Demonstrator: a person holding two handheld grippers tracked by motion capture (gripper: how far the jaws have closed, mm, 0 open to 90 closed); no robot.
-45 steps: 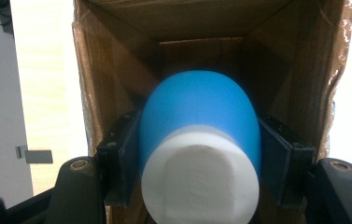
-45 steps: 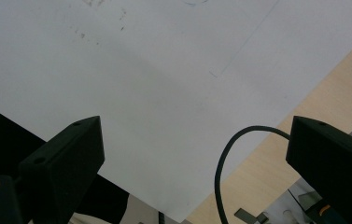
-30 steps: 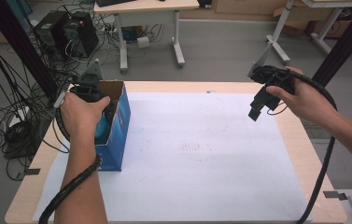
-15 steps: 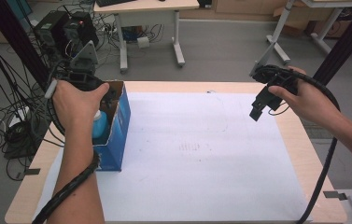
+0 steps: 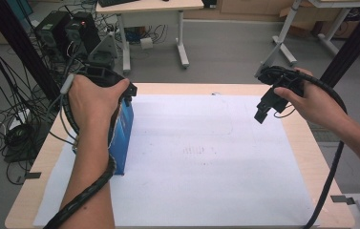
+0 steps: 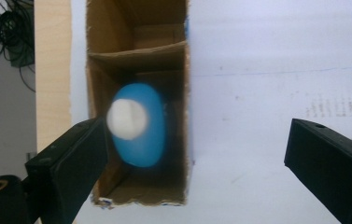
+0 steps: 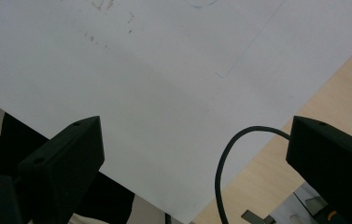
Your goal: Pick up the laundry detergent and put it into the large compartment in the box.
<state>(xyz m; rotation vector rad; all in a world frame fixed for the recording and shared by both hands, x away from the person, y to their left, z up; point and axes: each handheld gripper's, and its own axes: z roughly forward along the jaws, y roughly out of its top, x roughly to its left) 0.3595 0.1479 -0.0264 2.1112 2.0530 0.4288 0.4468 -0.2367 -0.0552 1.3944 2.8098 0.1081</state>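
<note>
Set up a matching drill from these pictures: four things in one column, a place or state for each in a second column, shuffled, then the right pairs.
Things:
1. blue bottle with a white cap
2. open blue cardboard box
3. left tool
4. right tool

Places or states:
A. held above the right part of the white paper sheet, jaws open
B. inside the brown interior of the box
C. stands at the left side of the table
D. open, looking down into the box

Pairs: 1-B, 2-C, 3-D, 4-A

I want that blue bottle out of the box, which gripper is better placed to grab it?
Left. The left gripper hangs open right above the box, looking down on the blue bottle inside. The right gripper is across the table, over bare white paper.
</note>
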